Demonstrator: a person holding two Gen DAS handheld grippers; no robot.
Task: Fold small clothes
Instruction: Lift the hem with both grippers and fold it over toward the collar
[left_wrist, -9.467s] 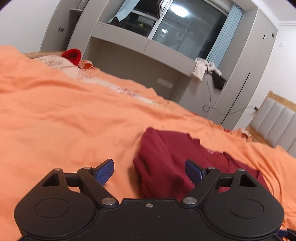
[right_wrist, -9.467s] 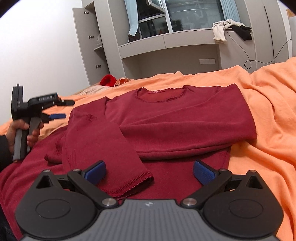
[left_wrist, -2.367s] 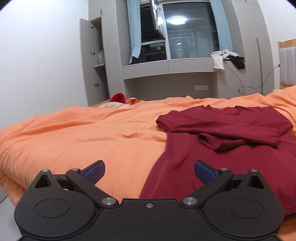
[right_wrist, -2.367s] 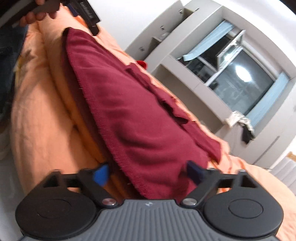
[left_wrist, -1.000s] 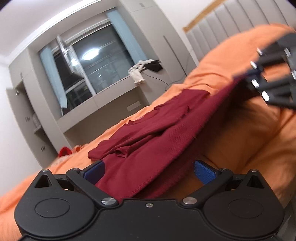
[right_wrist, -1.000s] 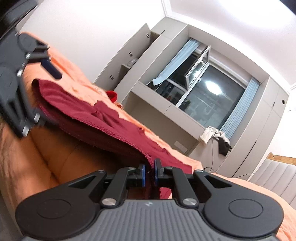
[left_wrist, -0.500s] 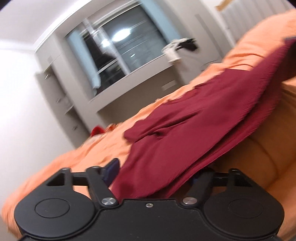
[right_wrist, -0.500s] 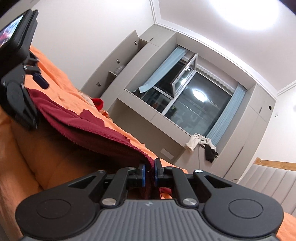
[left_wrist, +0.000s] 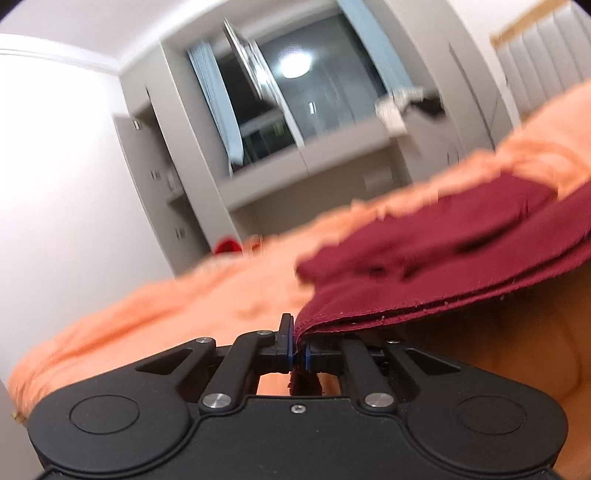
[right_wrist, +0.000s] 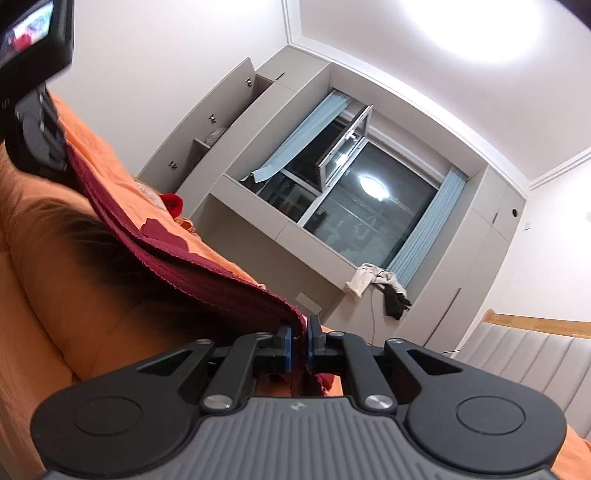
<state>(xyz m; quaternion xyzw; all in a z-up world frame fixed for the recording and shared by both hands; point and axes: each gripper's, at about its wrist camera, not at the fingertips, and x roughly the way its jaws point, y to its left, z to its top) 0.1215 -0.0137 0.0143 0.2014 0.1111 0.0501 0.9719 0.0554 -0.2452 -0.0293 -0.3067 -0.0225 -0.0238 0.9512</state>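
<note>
A dark red long-sleeved top (left_wrist: 443, 258) lies on an orange bed cover (left_wrist: 166, 317), its sleeves folded across the chest. My left gripper (left_wrist: 299, 350) is shut on the left corner of its bottom hem. My right gripper (right_wrist: 299, 347) is shut on the right corner of the same hem (right_wrist: 207, 280). The hem hangs lifted and stretched between the two grippers, above the cover. The left gripper's body shows at the far left of the right wrist view (right_wrist: 37, 122).
Grey built-in cupboards and a dark window (right_wrist: 351, 206) stand behind the bed. Clothes hang over the ledge (right_wrist: 380, 284). A red item (right_wrist: 171, 203) lies at the far side of the bed. A padded headboard (right_wrist: 524, 362) is at the right.
My left gripper has closed on the hem corner. Both grippers have tilted upward and lifted the hem off the bed cover.
</note>
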